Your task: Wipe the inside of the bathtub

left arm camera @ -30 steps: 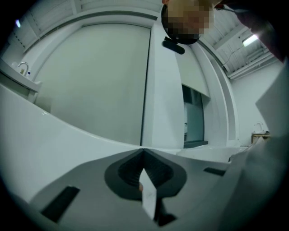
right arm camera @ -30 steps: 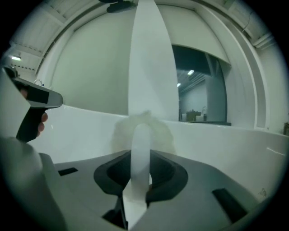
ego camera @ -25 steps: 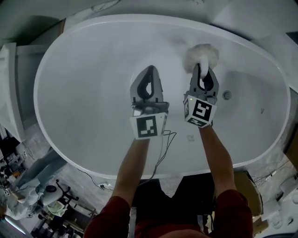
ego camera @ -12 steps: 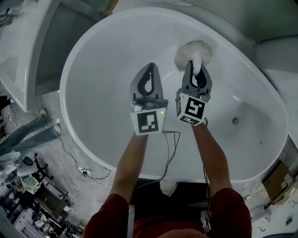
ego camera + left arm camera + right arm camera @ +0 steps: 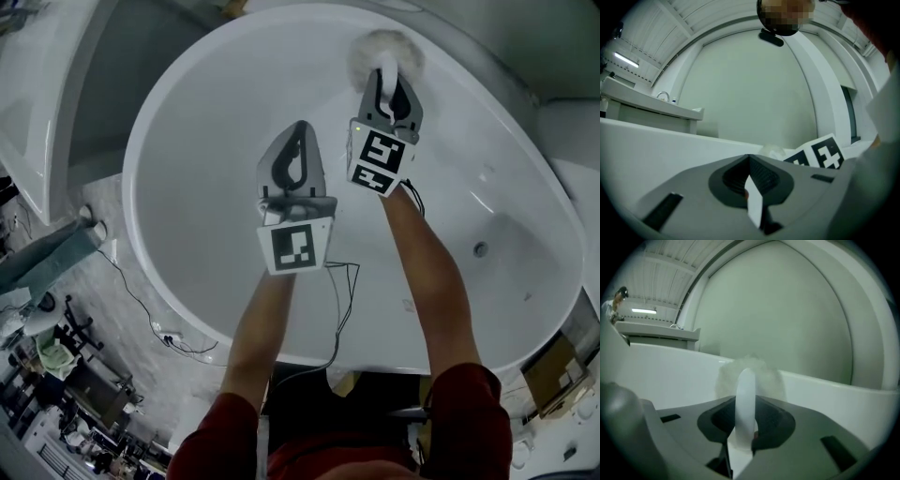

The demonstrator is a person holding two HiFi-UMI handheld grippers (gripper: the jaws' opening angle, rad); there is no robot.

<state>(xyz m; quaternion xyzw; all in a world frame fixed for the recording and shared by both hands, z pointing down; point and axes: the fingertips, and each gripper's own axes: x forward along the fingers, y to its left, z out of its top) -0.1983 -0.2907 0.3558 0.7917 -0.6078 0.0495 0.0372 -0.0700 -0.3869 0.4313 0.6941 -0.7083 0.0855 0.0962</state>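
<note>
The white oval bathtub (image 5: pixel 187 103) fills the head view, its drain (image 5: pixel 480 249) at the right. My right gripper (image 5: pixel 386 80) is shut on the white handle (image 5: pixel 745 394) of a fluffy white duster (image 5: pixel 384 52), whose head presses against the tub's far wall just under the rim. In the right gripper view the duster head (image 5: pixel 761 376) sits right past the jaws of the right gripper (image 5: pixel 745 404). My left gripper (image 5: pixel 298 136) hovers over the tub's middle, shut with nothing in it. The left gripper (image 5: pixel 750 161) looks toward the far tub wall (image 5: pixel 656 140), with the right gripper's marker cube (image 5: pixel 820 154) beside it.
A second white tub (image 5: pixel 37 112) stands at the upper left. Cables (image 5: pixel 159 328) trail on the marble floor at the left, and one cable (image 5: pixel 342 281) hangs over the near rim. A cardboard box (image 5: pixel 553 370) sits at the lower right. A counter with a faucet (image 5: pixel 661 105) lies beyond the tub.
My right gripper has pushed the duster farther away, up the far wall toward the rim. The left gripper has stayed nearly in place, and the head view has swung round.
</note>
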